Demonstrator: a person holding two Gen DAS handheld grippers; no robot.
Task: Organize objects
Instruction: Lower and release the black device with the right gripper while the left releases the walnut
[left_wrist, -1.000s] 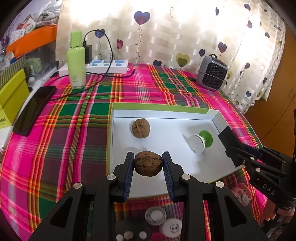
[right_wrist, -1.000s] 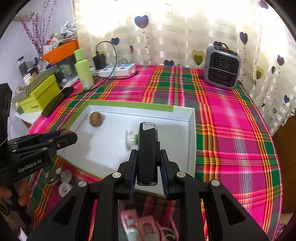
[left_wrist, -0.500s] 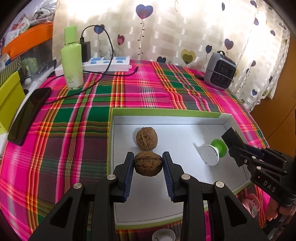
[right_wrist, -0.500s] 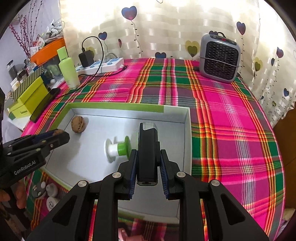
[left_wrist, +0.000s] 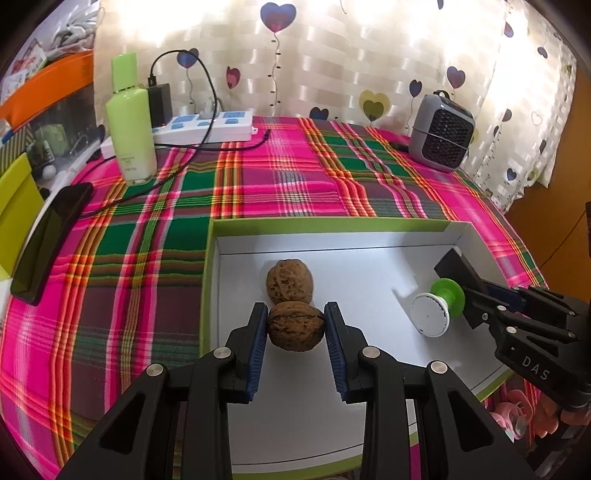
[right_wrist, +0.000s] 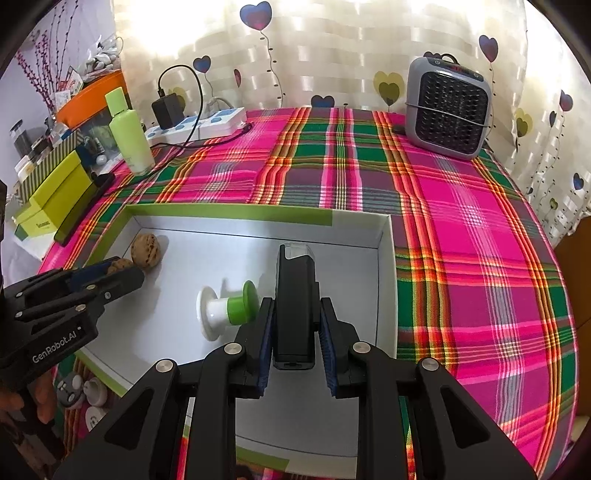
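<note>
My left gripper (left_wrist: 296, 325) is shut on a brown walnut (left_wrist: 296, 326), held low inside the white box with green rim (left_wrist: 332, 224), just in front of a second walnut (left_wrist: 290, 281) on the box floor. My right gripper (right_wrist: 294, 334) is shut on a black rectangular device with a clear tip (right_wrist: 294, 295), held over the box's right half (right_wrist: 384, 280). A white and green spool (right_wrist: 225, 310) lies on its side beside that device. The right gripper also shows in the left wrist view (left_wrist: 480, 295), and the left gripper in the right wrist view (right_wrist: 110, 277).
On the plaid tablecloth stand a green bottle (left_wrist: 131, 122), a power strip with cables (left_wrist: 207, 127), a grey heater (right_wrist: 447, 109) and a black phone (left_wrist: 48, 240). A yellow box (right_wrist: 55, 195) sits at the left. Small caps (right_wrist: 88, 395) and pink items (left_wrist: 517, 417) lie near the box's front.
Both grippers have moved forward and down into the box. The held walnut has come up close to the lying walnut, and the black device has come alongside the spool.
</note>
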